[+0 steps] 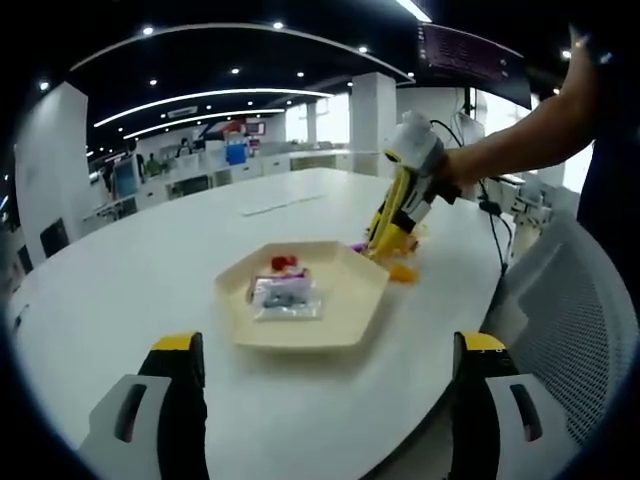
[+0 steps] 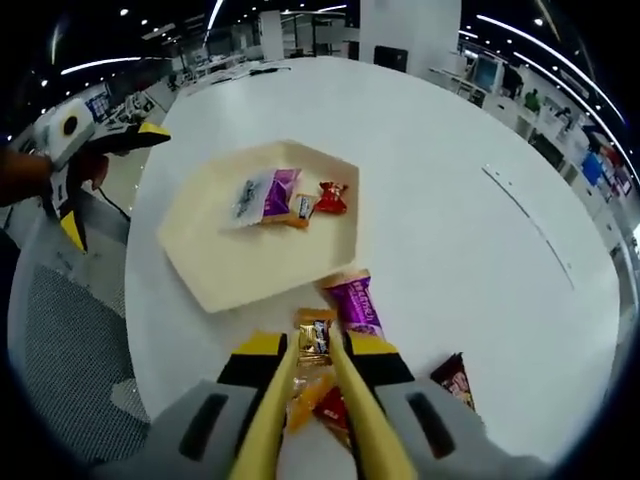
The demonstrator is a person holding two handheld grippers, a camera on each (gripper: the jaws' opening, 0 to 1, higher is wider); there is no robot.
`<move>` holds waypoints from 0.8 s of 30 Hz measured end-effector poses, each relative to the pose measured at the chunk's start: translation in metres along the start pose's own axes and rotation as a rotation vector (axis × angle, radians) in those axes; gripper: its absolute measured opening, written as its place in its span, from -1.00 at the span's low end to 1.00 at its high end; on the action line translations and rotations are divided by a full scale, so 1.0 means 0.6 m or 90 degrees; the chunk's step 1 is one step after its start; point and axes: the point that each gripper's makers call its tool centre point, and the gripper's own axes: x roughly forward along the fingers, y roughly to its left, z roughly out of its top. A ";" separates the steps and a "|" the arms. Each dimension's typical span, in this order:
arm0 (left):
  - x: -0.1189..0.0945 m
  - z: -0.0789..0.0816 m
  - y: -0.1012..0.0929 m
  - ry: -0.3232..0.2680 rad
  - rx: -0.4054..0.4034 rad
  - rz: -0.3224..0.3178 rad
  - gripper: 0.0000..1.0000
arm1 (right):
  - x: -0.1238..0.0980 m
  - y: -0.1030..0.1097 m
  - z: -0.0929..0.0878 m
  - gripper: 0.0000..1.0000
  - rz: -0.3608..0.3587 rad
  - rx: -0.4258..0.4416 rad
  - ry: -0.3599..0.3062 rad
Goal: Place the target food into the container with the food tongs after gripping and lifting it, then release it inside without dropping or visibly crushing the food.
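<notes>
Right gripper view: the right claw (image 2: 318,385), its jaws drawn in against a pair of yellow tongs (image 2: 345,415), holds them clamped. The tong tips pinch a small gold-and-black wrapped candy (image 2: 315,335) just ahead of the claw, above the white table (image 2: 450,180). A purple packet (image 2: 355,300) lies beside the tips, between them and the cream tray (image 2: 215,265); a dark wrapper (image 2: 455,378) sits to the claw's right. Inside the tray lie a clear packet (image 2: 262,195) and a red candy (image 2: 332,198).

Left gripper view: the left claw (image 1: 325,385) hangs wide open, empty, short of the tray.
</notes>
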 end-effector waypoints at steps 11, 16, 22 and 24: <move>0.002 -0.009 -0.005 0.015 0.005 -0.010 0.99 | -0.038 -0.010 0.042 -0.58 -0.003 -0.006 -0.016; 0.001 -0.006 -0.004 0.010 0.003 -0.008 0.99 | -0.050 -0.014 0.059 -0.58 -0.006 -0.014 -0.023; 0.001 -0.005 -0.002 0.009 0.004 -0.005 0.99 | -0.052 -0.016 0.070 -0.58 -0.007 -0.016 -0.027; 0.001 -0.004 -0.002 0.007 0.003 -0.005 0.99 | -0.051 -0.016 0.072 -0.58 -0.008 -0.017 -0.028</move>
